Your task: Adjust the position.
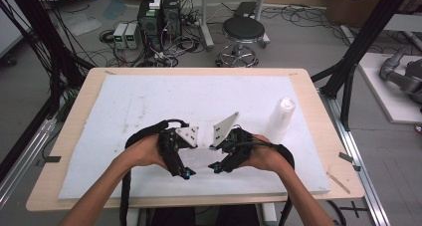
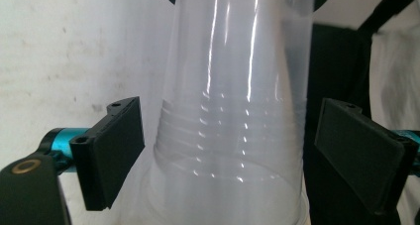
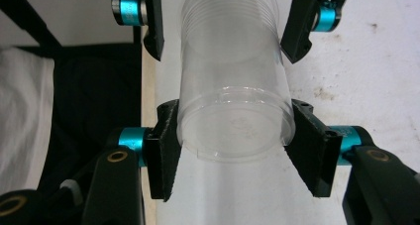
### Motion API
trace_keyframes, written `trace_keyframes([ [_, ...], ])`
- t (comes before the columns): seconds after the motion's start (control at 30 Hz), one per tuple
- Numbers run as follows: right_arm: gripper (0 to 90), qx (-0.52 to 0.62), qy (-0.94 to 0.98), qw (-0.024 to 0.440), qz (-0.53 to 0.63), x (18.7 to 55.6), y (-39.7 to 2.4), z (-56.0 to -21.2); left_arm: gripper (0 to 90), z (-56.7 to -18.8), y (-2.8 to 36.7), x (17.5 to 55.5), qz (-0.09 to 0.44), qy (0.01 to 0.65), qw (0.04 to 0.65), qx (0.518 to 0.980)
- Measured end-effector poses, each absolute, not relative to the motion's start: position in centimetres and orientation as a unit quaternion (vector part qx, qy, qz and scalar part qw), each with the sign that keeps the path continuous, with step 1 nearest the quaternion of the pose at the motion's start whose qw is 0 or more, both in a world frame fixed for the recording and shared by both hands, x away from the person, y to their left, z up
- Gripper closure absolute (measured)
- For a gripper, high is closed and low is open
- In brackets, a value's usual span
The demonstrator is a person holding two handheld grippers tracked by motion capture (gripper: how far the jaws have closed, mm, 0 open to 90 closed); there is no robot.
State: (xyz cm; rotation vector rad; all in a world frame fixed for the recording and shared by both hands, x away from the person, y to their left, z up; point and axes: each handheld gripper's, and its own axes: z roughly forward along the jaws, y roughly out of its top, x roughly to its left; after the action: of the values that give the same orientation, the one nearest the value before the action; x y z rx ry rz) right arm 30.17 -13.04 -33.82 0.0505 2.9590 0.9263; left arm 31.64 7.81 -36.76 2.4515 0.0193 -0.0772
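A clear plastic cup [image 3: 233, 86] lies level between the two grippers, low over the white foam sheet [image 1: 149, 106] near the table's front. My right gripper [image 3: 237, 145] is shut on the cup's base end, pads pressed on both sides. My left gripper [image 2: 240, 155] is open: its pads [image 2: 116, 150] stand off the ridged rim end of the cup [image 2: 233, 111] with a gap on each side. In the high view the left gripper [image 1: 188, 173] and right gripper [image 1: 216, 167] point at each other, tips close together. The right gripper view shows the left gripper [image 3: 225, 24] beyond the cup.
An upturned stack of clear cups [image 1: 280, 117] stands on the foam to the right of my right hand. The wooden table edge [image 1: 318, 116] runs close beyond it. Behind the table are a stool [image 1: 243, 32] and computer boxes [image 1: 159, 17] on the floor.
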Motion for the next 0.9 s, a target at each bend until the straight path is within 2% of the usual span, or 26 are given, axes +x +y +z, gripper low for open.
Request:
trace_keyframes([
  [0.1,42.5,0.027,0.944,0.024,0.329,30.1,-14.0,-34.1,10.8,-36.9,8.8,31.5,-0.017,0.009,0.370,0.929],
  [0.4,42.4,0.060,0.899,0.034,0.433,29.9,-16.8,-34.8,7.0,-37.3,12.7,30.9,0.017,0.045,0.516,0.855],
  [0.57,42.5,0.073,0.871,0.040,0.484,29.8,-17.8,-35.4,7.0,-38.0,13.7,30.5,0.020,0.064,0.559,0.827],
  [0.73,42.5,0.072,0.853,0.036,0.516,29.6,-18.1,-35.9,5.0,-38.8,14.1,30.5,0.018,0.071,0.582,0.810],
  [0.77,42.5,0.069,0.850,0.036,0.521,29.6,-18.1,-36.0,1.8,-38.9,14.2,30.5,0.020,0.077,0.588,0.805],
  [0.9,42.5,0.060,0.838,0.037,0.541,29.5,-18.2,-36.2,1.7,-39.3,14.2,30.4,0.014,0.077,0.607,0.791],
])
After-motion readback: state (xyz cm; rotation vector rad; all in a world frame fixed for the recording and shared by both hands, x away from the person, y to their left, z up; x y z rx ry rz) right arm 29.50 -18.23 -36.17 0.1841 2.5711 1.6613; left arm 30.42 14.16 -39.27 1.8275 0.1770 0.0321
